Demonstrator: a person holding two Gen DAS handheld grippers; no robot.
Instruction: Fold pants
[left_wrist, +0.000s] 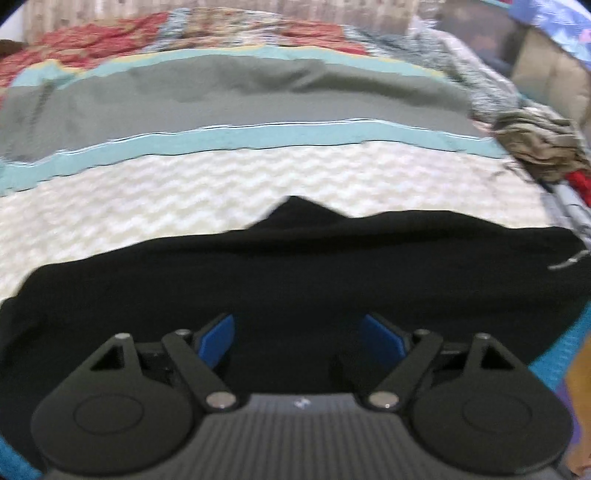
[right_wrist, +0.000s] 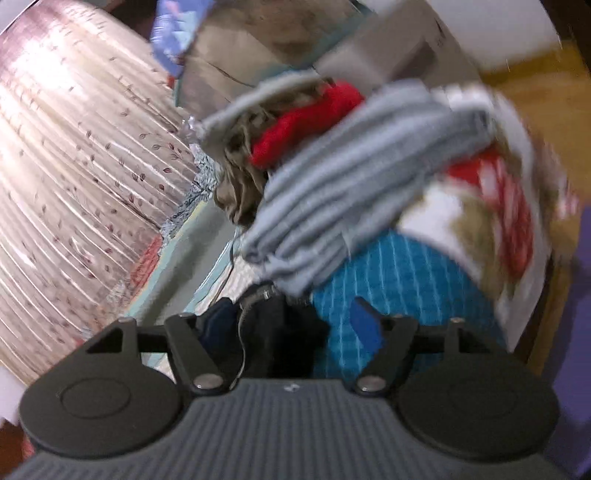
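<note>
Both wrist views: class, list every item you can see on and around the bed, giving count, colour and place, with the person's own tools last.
Pants: one, black, spread on the near part of the bed.
Zigzag bedspread: one, cream, under the pants.
Grey cloth: one, grey, laid across the bed beyond the cream zigzag.
Teal sheet: one, teal, bordering the grey cloth.
Floral quilt: one, red patterned, far end of bed.
Clothes pile: one heap, grey, red, olive, at the bed's side.
Curtain: one, pale, leaf print, behind the bed.
Left tongs: blue pads, open over the pants.
Right tongs: open, facing the pile.
</note>
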